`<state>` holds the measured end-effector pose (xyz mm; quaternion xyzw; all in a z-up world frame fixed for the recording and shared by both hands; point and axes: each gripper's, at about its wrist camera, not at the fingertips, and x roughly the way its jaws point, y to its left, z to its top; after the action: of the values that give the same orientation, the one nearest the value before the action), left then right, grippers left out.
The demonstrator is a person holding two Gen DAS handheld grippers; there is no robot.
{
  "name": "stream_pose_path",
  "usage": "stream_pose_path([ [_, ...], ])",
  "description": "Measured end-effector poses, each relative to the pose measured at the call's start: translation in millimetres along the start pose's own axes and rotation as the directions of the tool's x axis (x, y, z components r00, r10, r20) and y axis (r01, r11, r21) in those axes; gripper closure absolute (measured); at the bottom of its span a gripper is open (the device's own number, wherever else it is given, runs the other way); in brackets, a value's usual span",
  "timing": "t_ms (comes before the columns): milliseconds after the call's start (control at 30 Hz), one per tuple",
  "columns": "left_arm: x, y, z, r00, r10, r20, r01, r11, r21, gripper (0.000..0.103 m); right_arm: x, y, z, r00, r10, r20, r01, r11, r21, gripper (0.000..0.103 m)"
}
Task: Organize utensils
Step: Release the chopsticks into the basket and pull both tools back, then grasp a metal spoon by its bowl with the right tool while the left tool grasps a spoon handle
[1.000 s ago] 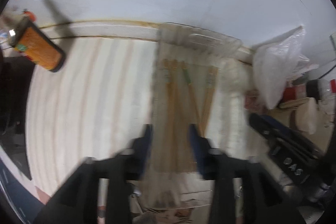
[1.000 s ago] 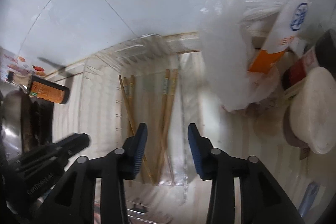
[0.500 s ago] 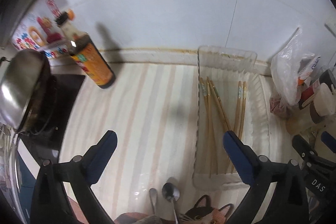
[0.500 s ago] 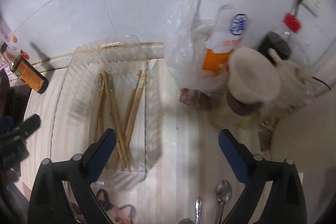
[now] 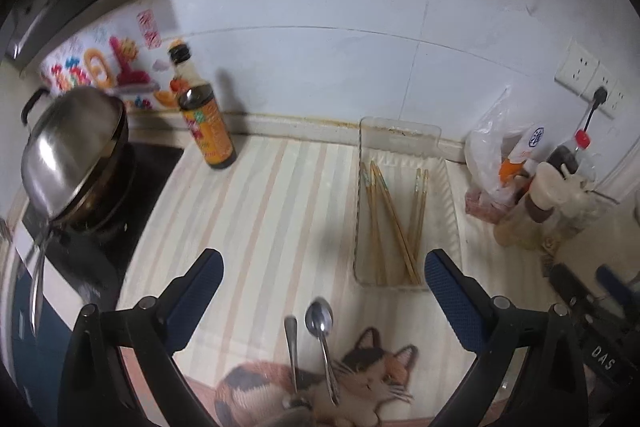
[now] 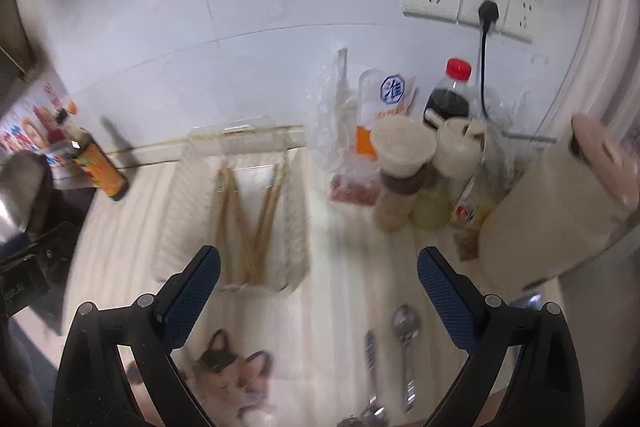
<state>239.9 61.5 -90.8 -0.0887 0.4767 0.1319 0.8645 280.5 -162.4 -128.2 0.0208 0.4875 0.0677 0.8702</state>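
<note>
We held both grippers above the striped counter with nothing between the fingers. The left gripper had its jaws spread wide, and so did the right gripper.

Task items: the chopsticks lay inside the clear tray, right of centre in the left view. Two spoons lay outside it, at the lower centre of that view, bowls toward the tray and handles over the cat-print mat. In the right view the spoons appeared at lower right.

Step in hand, as we judged it: chopsticks were sorted; the spoons remained to be collected. The next move called for lowering one gripper over a spoon handle, closing across its narrow width, and lifting cleanly off the soft mat.

Readable markings: "DAS" on the right gripper's body, lower right of the left view. The sauce bottle label was illegible.
</note>
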Motion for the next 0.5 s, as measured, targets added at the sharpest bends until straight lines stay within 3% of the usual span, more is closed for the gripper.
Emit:
stream_pose_path([
  [100, 3.7, 14.5, -13.6, 0.999, -0.023, -0.025, 0.022, 0.999, -0.024, 0.0, 7.1, -2.1, -17.0, 0.997, 0.05, -0.056, -0.048, 0.998, 0.037, 0.003],
  [200, 27.7, 27.0, -38.0, 0.995, 0.027, -0.092, -0.027, 1.0, 0.004, 0.0, 32.7, -2.3, -41.0, 0.99, 0.053, -0.128, -0.047, 0.998, 0.053, 0.004],
  [233, 41.6, 34.2, -50.2, 0.99, 0.047, -0.13, -0.047, 0.999, 0.006, 0.0, 42.5, -4.1, -49.9, 0.986, 0.056, -0.157, -0.047, 0.997, 0.066, 0.013],
  [267, 52.7, 39.3, -60.0, 0.985, 0.061, -0.162, -0.06, 0.998, 0.008, 0.0, 55.0, -7.0, -59.3, 0.979, 0.059, -0.193, -0.044, 0.996, 0.08, 0.03],
  [333, 85.9, 52.3, -84.3, 0.962, 0.094, -0.257, -0.095, 0.995, 0.009, 0.001, 77.2, -14.7, -74.8, 0.962, 0.068, -0.264, -0.04, 0.993, 0.11, 0.046],
  [367, 98.2, 56.6, -93.1, 0.952, 0.093, -0.293, -0.096, 0.995, 0.002, 0.001, 89.8, -20.9, -84.8, 0.951, 0.082, -0.299, -0.041, 0.989, 0.14, 0.049],
  [500, 144.7, 64.0, -132.4, 0.898, 0.031, -0.44, -0.05, 0.998, -0.03, 0.011, 111.9, -40.0, -105.8, 0.931, 0.069, -0.358, -0.002, 0.983, 0.184, 0.049],
])
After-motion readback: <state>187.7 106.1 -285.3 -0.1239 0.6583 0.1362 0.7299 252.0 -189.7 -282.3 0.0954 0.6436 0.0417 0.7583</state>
